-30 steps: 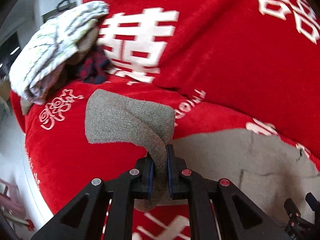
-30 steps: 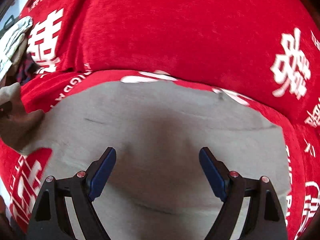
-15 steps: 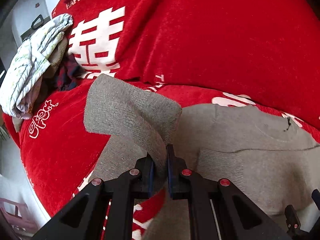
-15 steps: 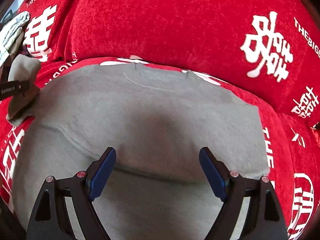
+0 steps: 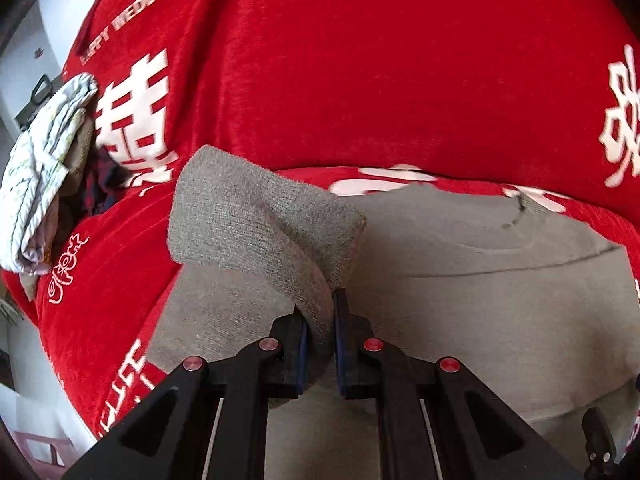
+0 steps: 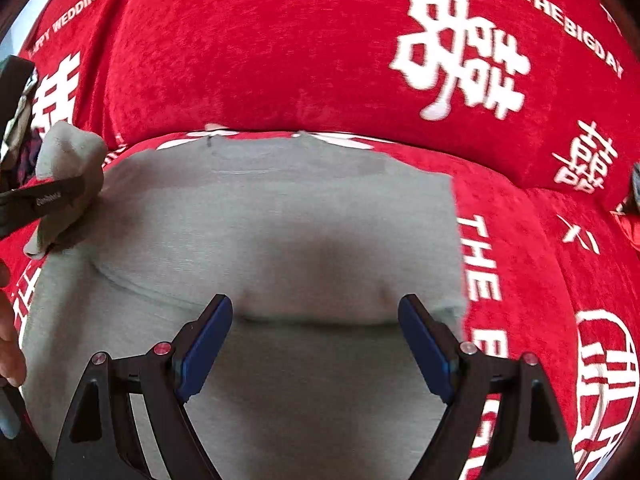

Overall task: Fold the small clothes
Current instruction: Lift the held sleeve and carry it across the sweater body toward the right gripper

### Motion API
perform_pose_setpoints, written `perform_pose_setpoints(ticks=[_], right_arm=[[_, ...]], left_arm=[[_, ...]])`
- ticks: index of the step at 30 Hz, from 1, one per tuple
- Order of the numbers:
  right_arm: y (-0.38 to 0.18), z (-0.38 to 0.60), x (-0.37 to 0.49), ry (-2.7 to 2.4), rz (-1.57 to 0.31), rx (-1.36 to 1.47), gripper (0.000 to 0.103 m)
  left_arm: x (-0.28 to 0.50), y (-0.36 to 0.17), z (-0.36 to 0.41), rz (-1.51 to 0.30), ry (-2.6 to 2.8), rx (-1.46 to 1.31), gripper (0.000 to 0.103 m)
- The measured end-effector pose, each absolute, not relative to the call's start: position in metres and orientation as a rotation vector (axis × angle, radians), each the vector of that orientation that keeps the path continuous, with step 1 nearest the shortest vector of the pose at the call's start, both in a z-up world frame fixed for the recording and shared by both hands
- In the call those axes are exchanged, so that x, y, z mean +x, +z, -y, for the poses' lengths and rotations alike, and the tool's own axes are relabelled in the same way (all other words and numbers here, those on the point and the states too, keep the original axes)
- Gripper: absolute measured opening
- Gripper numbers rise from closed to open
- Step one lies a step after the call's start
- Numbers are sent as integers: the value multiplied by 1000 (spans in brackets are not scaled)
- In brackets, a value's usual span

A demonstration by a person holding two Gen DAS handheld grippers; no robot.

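A grey knit sweater (image 6: 280, 232) lies spread flat on a red sofa seat; it also shows in the left wrist view (image 5: 480, 300). My left gripper (image 5: 320, 320) is shut on the sweater's sleeve cuff (image 5: 260, 220) and holds it lifted over the left part of the body. In the right wrist view the left gripper (image 6: 44, 200) with the sleeve (image 6: 68, 156) shows at the far left. My right gripper (image 6: 316, 344) is open and empty, hovering over the lower middle of the sweater.
The red sofa cover (image 6: 280, 60) with white lettering rises as a backrest behind the sweater. A pile of other clothes (image 5: 44, 152), white patterned and dark, sits at the sofa's left end. The sofa's front edge (image 5: 60, 360) drops off at the left.
My left gripper has carried the sleeve to the right, over the sweater's body. My right gripper has stayed open and shifted so that more of the sweater's right edge and the backrest show.
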State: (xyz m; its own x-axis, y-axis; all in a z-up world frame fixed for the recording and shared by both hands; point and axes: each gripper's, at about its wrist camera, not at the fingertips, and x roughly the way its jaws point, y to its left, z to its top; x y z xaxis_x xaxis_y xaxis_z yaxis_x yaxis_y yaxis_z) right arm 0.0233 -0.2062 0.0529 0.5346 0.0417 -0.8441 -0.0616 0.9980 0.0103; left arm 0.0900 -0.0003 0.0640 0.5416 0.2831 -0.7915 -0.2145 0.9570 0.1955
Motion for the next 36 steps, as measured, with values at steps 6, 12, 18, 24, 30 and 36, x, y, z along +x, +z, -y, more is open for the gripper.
perform_pose_setpoints(ticks=[6,12,18,24,30,36], right_arm=[[50,234,19,32,-1005,15,88],[49,250,16,21,-996,37,88],[52,268,11,1,-979,62,88],[54,278,8,-6,-968,74,88],[52,286,4,-14,-967,90,88],[50,291,2,-20,-969,93,88]], left_arm=[[93,62,37,-960,261,122,12],[87,67,77,-937,205,180,12],[82,69,106,-934,171,212,12],[77,67,130,-934,144,244,12],[73,63,144,-942,118,267,12],[74,51,151,-975,98,270,12]])
